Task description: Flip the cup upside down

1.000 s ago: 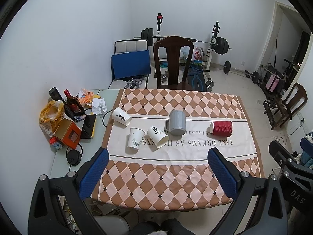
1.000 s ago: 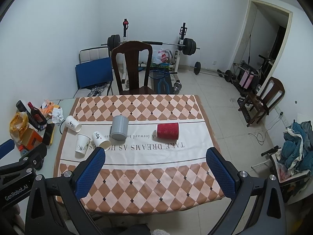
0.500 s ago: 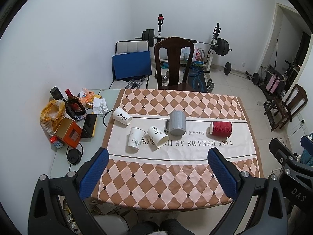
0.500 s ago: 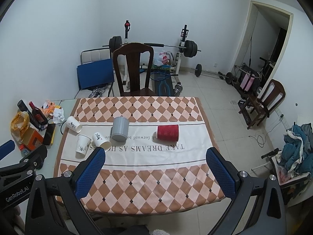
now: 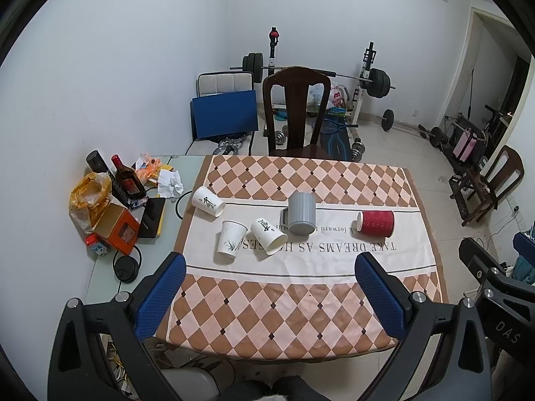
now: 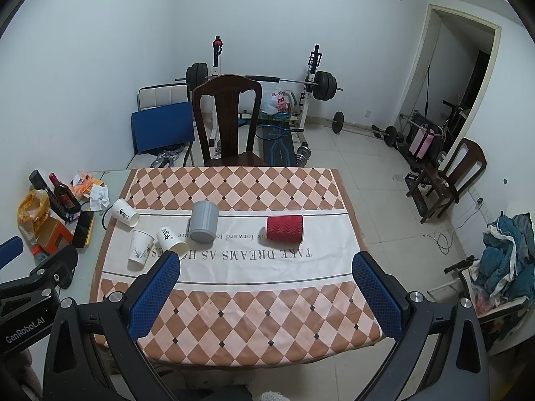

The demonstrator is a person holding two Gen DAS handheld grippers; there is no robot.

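Several cups sit on the white band of the checkered tablecloth [image 5: 284,294]. A red ribbed paper cup [image 5: 375,223] [image 6: 285,229] lies on its side at the right. A grey ribbed mug [image 5: 301,213] [image 6: 203,221] stands mouth down in the middle. Two white paper cups [image 5: 270,240] [image 5: 208,201] lie on their sides at the left; a third white cup [image 5: 229,242] stands between them, and I cannot tell which way up. My left gripper [image 5: 269,295] and right gripper [image 6: 265,292] are both open and empty, held above the table's near edge, well short of the cups.
The left end of the table holds bottles [image 5: 128,178], an orange box [image 5: 115,229], a yellow bag [image 5: 88,190], tissues and a black round case [image 5: 126,268]. A dark wooden chair [image 5: 294,110] stands at the far side. Weights and a barbell rack [image 5: 367,80] stand behind.
Both views have shifted very slightly, as if the grippers drew back or rose a little. Nothing on the table has moved.
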